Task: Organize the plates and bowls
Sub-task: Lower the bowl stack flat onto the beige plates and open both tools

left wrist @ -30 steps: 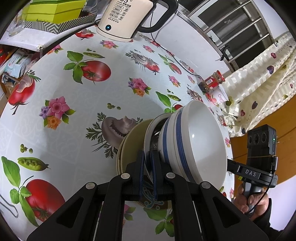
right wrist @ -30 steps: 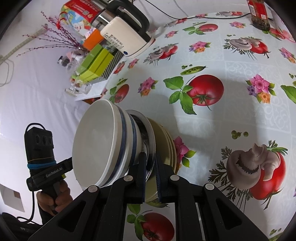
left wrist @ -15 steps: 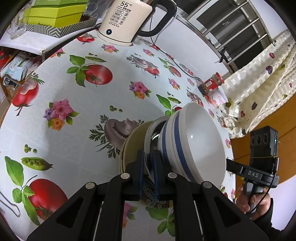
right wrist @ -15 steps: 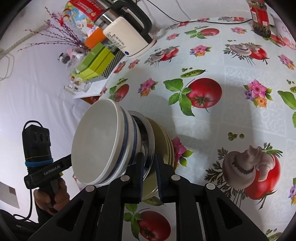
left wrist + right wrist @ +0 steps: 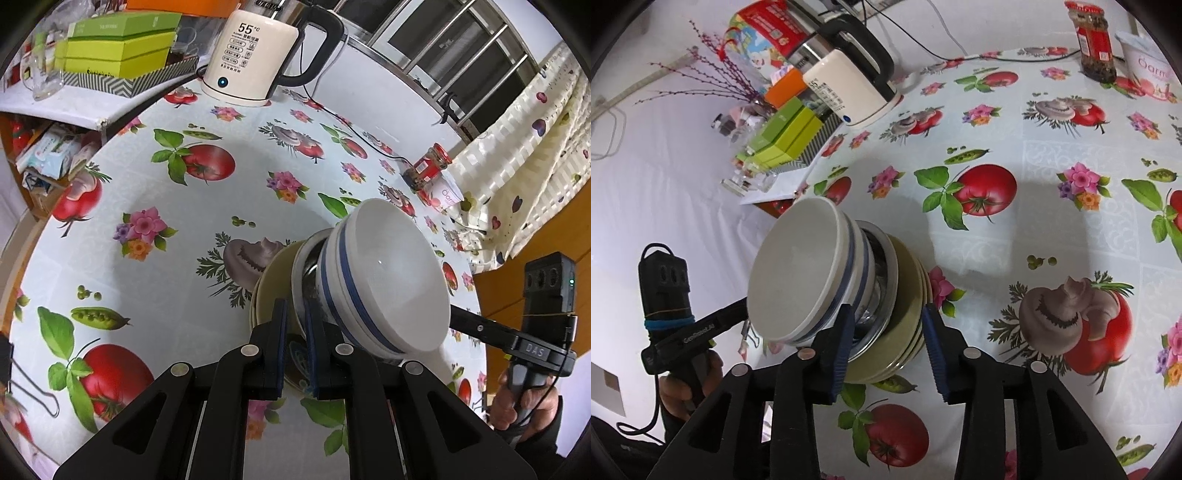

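The surface point(image 5: 155, 266) wears a shiny white cloth with red tomatoes, pink flowers, mushrooms and green peas printed all over it. At the far edge stands a cream kettle point(image 5: 247, 55) with a black handle, and left of it some green boxes point(image 5: 118, 44) sit on a low white shelf. Far to the right are a jar with a red lid point(image 5: 428, 168) and a small white cup point(image 5: 447, 194), next to a curtain point(image 5: 532, 147) with little hearts and a window with metal bars point(image 5: 461, 55). In the middle of the surface is the stack of plates and bowls point(image 5: 332, 291) — greenish plates at the bottom, then a shiny metal dish, then white bowls with blue stripes on top. It looks tipped over in both views, but that may just be the curved lens; in the left view the open mouth of the top bowl faces right, and in the right view it faces left. The left gripper point(image 5: 293, 321) has its jaws nearly shut, with the rim of a plate in the thin gap between them; I cannot tell if they press on it. The right gripper point(image 5: 888, 332) has just been opening its jaws — they now stand apart on both sides of the plates' edge, with a gap on each side.
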`<action>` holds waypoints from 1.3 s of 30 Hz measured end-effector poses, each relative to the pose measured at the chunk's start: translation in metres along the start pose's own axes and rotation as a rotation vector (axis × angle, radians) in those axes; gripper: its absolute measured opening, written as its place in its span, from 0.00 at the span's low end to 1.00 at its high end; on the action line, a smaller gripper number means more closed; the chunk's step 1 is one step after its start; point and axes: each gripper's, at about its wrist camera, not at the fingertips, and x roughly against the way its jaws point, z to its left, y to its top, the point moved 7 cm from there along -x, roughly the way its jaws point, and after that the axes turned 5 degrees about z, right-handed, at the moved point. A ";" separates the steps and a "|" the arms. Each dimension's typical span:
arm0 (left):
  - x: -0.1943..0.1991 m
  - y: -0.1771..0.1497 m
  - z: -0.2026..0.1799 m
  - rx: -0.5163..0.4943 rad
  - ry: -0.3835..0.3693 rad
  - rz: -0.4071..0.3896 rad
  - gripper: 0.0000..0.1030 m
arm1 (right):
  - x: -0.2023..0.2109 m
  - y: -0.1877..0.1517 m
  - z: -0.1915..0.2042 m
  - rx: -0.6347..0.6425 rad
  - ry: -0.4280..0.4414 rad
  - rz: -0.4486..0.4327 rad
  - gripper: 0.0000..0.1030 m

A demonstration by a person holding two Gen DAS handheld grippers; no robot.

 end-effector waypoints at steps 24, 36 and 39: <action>0.021 -0.034 -0.029 -0.107 0.143 -0.063 0.11 | 0.026 -0.039 0.046 0.222 -0.146 -0.068 0.62; 0.021 -0.044 -0.035 -0.144 0.186 -0.061 0.11 | 0.020 -0.052 0.062 0.312 -0.208 -0.069 0.68; 0.020 -0.046 -0.035 -0.153 0.200 -0.061 0.11 | 0.018 -0.055 0.064 0.333 -0.227 -0.071 0.69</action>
